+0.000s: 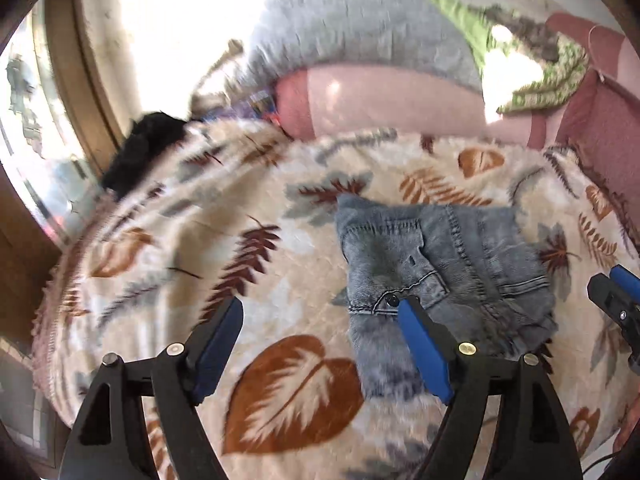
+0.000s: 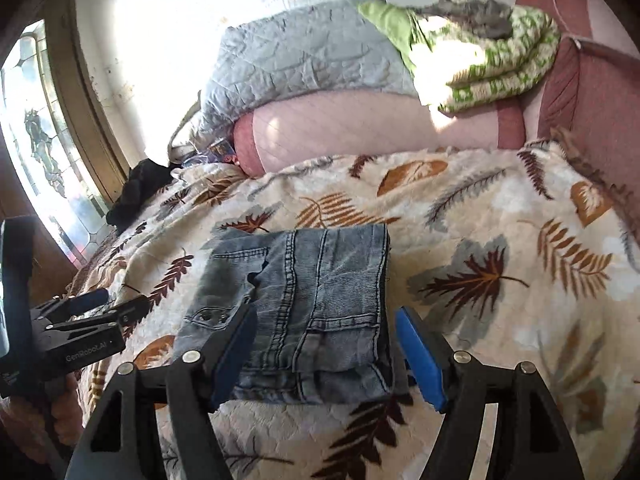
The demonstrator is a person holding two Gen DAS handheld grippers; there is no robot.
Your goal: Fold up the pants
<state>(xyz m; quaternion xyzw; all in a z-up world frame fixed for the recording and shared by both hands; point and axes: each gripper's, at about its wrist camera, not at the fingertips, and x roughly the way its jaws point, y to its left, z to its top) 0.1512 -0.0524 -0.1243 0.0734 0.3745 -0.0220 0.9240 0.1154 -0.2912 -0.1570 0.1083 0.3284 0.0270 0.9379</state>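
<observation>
The pants (image 1: 440, 264) are grey-blue jeans, folded into a compact rectangle and lying flat on a leaf-patterned blanket (image 1: 168, 248). My left gripper (image 1: 322, 308) hovers open beside the bundle's left edge; its right blue pad (image 1: 424, 352) overlaps the denim near a rivet, and only blanket shows between the fingers. In the right wrist view the folded jeans (image 2: 312, 292) lie below my right gripper (image 2: 326, 314), whose jaws stand wide apart on either side of the bundle's near edge without pressing it. The left gripper (image 2: 92, 308) appears at that view's left edge, the right gripper (image 1: 612, 292) at the other view's right edge.
A grey quilt (image 2: 304, 56), a pink bolster (image 2: 360, 132) and a green knitted blanket (image 2: 492, 64) are piled at the head of the bed. A black cloth (image 2: 140, 188) lies by the window (image 2: 44, 152) at left. A maroon headboard (image 2: 592, 92) stands at right.
</observation>
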